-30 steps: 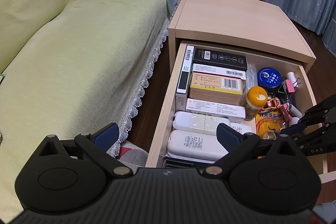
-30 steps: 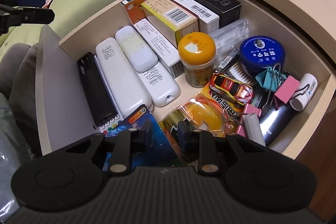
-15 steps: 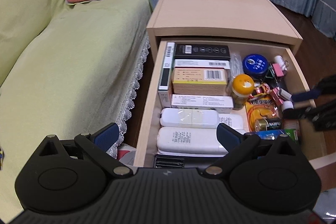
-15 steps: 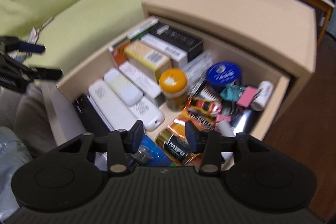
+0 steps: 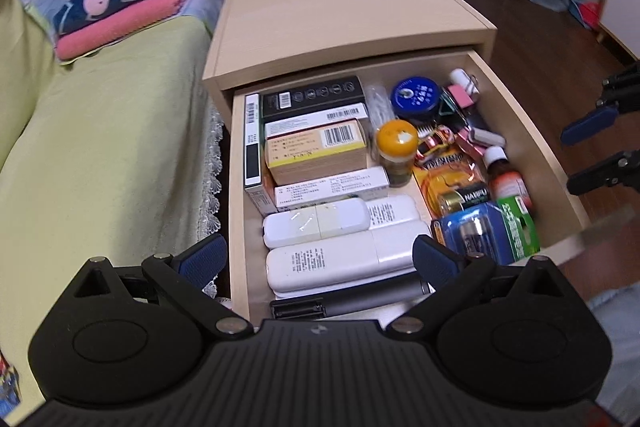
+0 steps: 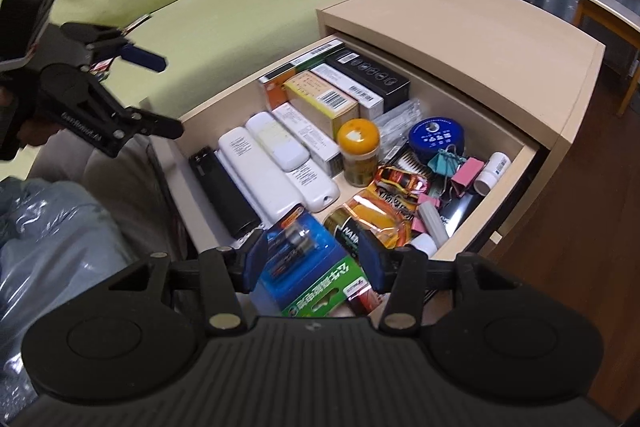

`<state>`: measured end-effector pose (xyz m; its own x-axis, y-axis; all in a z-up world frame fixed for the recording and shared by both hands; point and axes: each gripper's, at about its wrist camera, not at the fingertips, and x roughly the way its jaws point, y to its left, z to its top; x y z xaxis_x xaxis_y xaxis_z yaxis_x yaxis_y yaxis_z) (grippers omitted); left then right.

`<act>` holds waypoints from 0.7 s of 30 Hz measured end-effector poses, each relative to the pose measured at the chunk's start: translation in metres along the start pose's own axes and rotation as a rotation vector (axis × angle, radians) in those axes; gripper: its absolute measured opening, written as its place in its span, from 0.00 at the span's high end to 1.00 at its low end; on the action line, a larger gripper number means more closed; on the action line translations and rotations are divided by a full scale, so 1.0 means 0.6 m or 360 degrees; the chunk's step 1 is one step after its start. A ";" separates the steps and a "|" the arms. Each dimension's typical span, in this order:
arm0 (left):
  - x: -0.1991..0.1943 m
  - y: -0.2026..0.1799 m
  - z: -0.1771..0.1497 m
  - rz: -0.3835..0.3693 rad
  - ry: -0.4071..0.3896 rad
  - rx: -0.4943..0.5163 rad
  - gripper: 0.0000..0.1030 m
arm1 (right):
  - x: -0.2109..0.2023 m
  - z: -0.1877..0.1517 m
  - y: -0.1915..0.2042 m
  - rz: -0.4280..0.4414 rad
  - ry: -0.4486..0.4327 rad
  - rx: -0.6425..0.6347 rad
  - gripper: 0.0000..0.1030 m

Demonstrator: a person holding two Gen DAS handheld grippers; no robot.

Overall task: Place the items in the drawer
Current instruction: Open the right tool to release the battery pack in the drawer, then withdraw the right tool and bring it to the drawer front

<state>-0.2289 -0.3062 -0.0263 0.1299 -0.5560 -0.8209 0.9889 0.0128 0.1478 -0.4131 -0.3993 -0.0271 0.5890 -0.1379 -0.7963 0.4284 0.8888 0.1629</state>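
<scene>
Right tool (image 6: 308, 259) gapes empty above battery pack (image 6: 304, 259) at drawer (image 5: 532, 131) near edge; left tool (image 5: 316, 259) wide, empty. Drawer packed full, open.

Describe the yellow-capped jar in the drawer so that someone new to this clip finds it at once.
Start at the open drawer of the pale wooden nightstand beside the green-covered bed. The jar stands upright near the drawer's middle, between the stacked boxes and the round blue tin. Its rounded orange-yellow cap tops a clear body with dark contents.
</scene>
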 end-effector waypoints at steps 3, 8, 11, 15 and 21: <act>0.006 -0.003 0.006 -0.0020 0.0031 0.0042 0.03 | -0.003 -0.005 0.003 0.0008 0.0013 -0.0024 0.51; 0.017 -0.011 0.017 -0.0015 0.0067 0.0092 0.03 | -0.002 -0.010 -0.002 0.0012 0.0031 -0.0026 0.48; 0.019 -0.019 0.020 -0.0024 0.0074 0.0120 0.03 | -0.002 -0.013 -0.007 -0.0004 0.0046 -0.0013 0.47; 0.018 -0.033 0.019 -0.0045 0.0076 0.0158 0.03 | -0.008 -0.018 -0.009 -0.0019 0.0056 -0.0004 0.47; 0.010 -0.049 0.013 -0.0063 0.0066 0.0183 0.03 | -0.024 -0.025 0.000 -0.0039 0.0032 -0.0013 0.44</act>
<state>-0.2579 -0.3165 -0.0314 0.0962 -0.5194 -0.8491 0.9789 -0.1051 0.1752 -0.4324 -0.3908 -0.0244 0.5641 -0.1511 -0.8118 0.4368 0.8889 0.1382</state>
